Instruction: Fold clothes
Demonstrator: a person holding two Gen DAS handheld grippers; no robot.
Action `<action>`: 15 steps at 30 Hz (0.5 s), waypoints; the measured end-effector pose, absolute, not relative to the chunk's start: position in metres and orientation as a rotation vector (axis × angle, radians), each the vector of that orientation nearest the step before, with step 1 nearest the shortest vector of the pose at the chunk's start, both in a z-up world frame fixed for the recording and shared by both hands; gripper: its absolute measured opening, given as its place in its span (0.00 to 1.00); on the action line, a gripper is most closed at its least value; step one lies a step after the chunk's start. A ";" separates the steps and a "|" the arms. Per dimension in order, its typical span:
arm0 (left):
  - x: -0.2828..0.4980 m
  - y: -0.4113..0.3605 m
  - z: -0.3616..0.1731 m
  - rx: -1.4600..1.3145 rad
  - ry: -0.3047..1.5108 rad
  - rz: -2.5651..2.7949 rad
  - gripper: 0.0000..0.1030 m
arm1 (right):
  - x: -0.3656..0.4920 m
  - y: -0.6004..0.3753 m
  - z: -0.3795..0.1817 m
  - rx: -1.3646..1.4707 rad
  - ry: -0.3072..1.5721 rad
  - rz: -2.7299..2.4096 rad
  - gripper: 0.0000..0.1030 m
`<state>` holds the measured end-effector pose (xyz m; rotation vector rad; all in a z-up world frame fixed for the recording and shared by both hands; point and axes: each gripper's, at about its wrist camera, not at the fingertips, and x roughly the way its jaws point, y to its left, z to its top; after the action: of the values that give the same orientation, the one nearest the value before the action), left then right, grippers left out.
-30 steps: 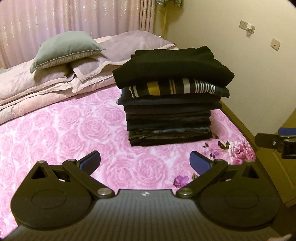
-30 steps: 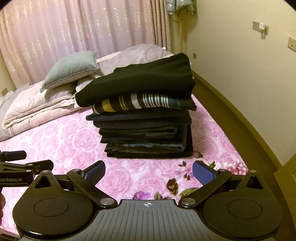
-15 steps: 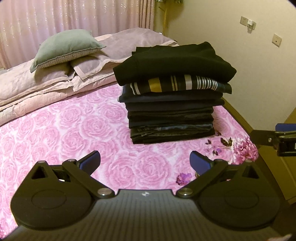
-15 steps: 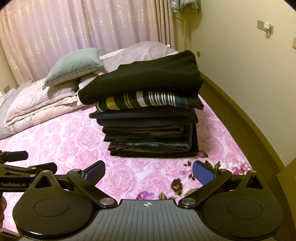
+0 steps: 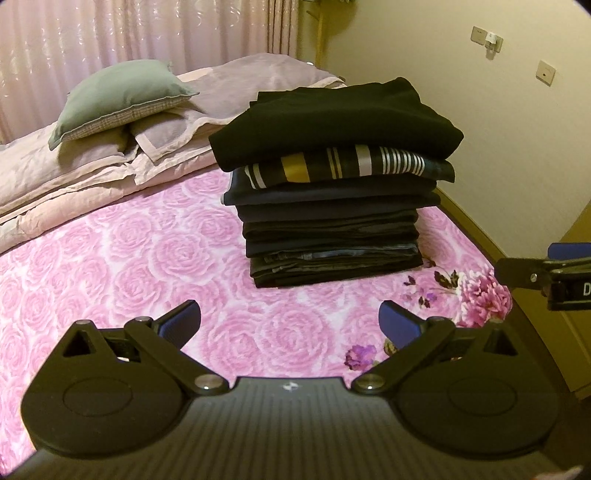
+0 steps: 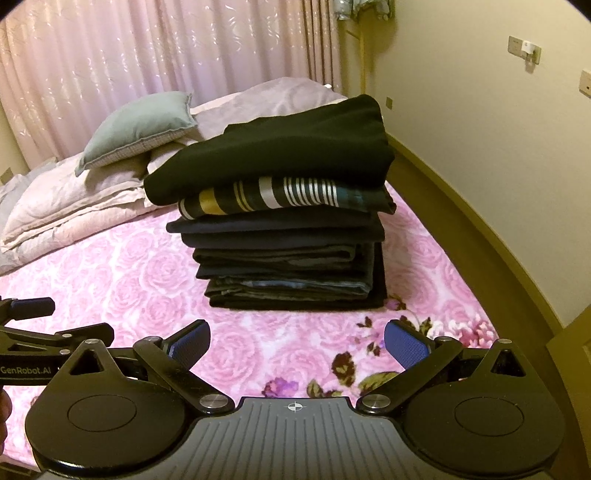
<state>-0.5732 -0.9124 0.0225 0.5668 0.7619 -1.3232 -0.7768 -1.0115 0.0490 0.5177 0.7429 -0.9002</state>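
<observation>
A tall stack of folded dark clothes (image 5: 332, 206) stands on the pink rose-print bed (image 5: 147, 266). A black garment (image 5: 332, 125) lies on top, a striped one (image 5: 351, 168) under it. The stack also shows in the right wrist view (image 6: 288, 236). My left gripper (image 5: 290, 323) is open and empty, hovering over the bed short of the stack. My right gripper (image 6: 297, 341) is open and empty, also short of the stack. The right gripper shows at the right edge of the left wrist view (image 5: 546, 269); the left gripper shows at the left edge of the right wrist view (image 6: 44, 332).
A green pillow (image 5: 118, 96) and a folded mauve quilt (image 5: 92, 166) lie at the head of the bed, before pink curtains (image 5: 147, 33). A cream wall (image 5: 517, 129) runs along the bed's right side. A wooden cabinet (image 5: 580, 295) stands at the right.
Both grippers have drawn slightly closer to the stack and shifted a little; both stay open and empty. The stack has not moved.
</observation>
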 end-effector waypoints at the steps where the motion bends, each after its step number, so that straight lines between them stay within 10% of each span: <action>1: -0.574 -0.913 0.022 0.570 0.761 -1.324 0.98 | -0.777 -1.012 0.049 0.519 0.742 -0.900 1.00; 15: -0.579 -0.915 0.019 0.587 0.757 -1.320 0.98 | -0.780 -1.015 0.048 0.530 0.739 -0.899 1.00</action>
<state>-0.5788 -0.9154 0.0192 0.5874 0.7573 -1.3196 -0.7803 -1.0151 0.0476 0.5302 0.7391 -0.8992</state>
